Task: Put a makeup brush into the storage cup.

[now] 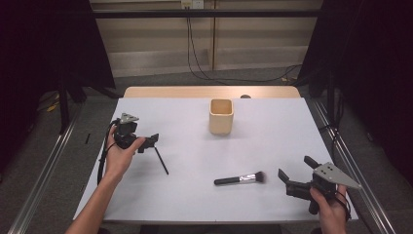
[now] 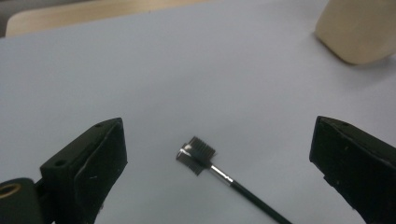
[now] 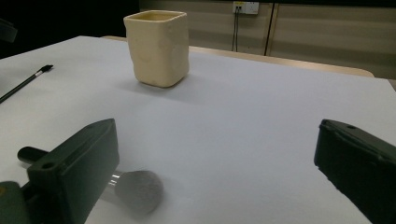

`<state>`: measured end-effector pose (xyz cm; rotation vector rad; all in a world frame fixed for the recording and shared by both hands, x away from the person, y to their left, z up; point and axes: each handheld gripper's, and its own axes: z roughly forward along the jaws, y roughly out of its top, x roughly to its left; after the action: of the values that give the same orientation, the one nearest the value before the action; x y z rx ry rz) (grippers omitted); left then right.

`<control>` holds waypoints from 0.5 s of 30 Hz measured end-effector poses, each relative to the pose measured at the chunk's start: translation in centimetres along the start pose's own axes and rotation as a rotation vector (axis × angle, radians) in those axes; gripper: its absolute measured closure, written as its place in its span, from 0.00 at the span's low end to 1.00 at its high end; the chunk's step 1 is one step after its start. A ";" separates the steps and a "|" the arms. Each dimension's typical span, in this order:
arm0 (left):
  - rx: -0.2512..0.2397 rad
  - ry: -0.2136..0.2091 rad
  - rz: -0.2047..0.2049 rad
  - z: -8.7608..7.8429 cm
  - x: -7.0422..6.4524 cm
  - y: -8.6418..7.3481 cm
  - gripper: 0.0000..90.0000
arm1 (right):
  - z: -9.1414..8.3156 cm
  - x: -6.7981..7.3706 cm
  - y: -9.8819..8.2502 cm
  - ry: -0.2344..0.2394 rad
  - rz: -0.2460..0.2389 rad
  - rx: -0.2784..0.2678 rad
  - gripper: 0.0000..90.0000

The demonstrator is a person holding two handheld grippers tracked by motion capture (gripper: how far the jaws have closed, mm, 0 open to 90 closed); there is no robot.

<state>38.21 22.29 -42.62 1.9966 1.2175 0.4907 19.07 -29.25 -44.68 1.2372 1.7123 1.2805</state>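
A thin black comb brush (image 1: 160,160) lies on the white table at the left, its small toothed head (image 2: 196,154) between and just ahead of the wide-apart jaws of my left gripper (image 2: 219,140). That gripper (image 1: 148,143) hovers open over the brush's upper end. A fluffy makeup brush (image 1: 239,179) lies at the front centre. My right gripper (image 1: 295,167) stands open just right of its bristles, and the grey bristle head (image 3: 138,190) sits by the left jaw of the right gripper (image 3: 217,140). A cream square cup (image 1: 221,116) stands upright at mid-table.
The cup (image 3: 159,46) is apart from both brushes, with bare table (image 1: 272,131) around it. The table's wooden far edge (image 1: 209,91) shows beyond the white surface. Metal rails (image 1: 48,165) run along both sides on the floor.
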 end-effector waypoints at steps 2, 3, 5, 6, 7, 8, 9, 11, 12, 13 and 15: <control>0.057 -0.013 -0.010 0.1 0.1 0.0 0.05 | 0.0 0.0 0.0 0.000 0.000 -0.001 0.00; 0.057 -0.013 -0.010 0.1 0.1 0.0 0.06 | 0.0 0.0 0.0 0.001 0.000 -0.001 0.00; 0.129 -0.010 -0.005 0.2 0.0 0.1 0.07 | 0.0 0.0 0.0 0.000 0.000 0.000 0.00; 0.158 0.007 0.007 0.3 -0.2 0.3 0.07 | 0.1 0.1 0.0 0.002 0.000 0.000 0.00; 0.165 0.017 0.012 0.3 -0.2 0.4 0.07 | 0.1 0.1 0.0 0.005 -0.002 0.000 0.00; 0.174 0.019 -0.001 0.3 -0.3 0.5 0.07 | 0.1 0.1 0.0 0.008 -0.003 0.002 0.00; 0.174 0.019 -0.001 0.3 -0.3 0.5 0.07 | 0.1 0.1 0.0 0.008 -0.003 0.002 0.00; 0.186 0.019 -0.015 0.4 -0.4 0.8 0.07 | 0.1 0.1 0.0 0.008 -0.005 0.002 0.00; 0.186 0.019 -0.015 0.4 -0.4 0.8 0.07 | 0.1 0.1 0.0 0.008 -0.005 0.002 0.00; 0.214 0.017 -0.005 0.4 -0.4 0.9 0.07 | 0.1 0.1 0.0 0.007 -0.003 0.003 0.00; 0.237 0.012 0.001 0.5 -0.6 1.0 0.08 | 0.0 0.0 0.0 0.005 -0.005 0.003 0.00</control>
<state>38.91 21.31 -42.16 2.1941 1.3336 0.3733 19.09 -29.24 -44.69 1.2317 1.7201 1.2805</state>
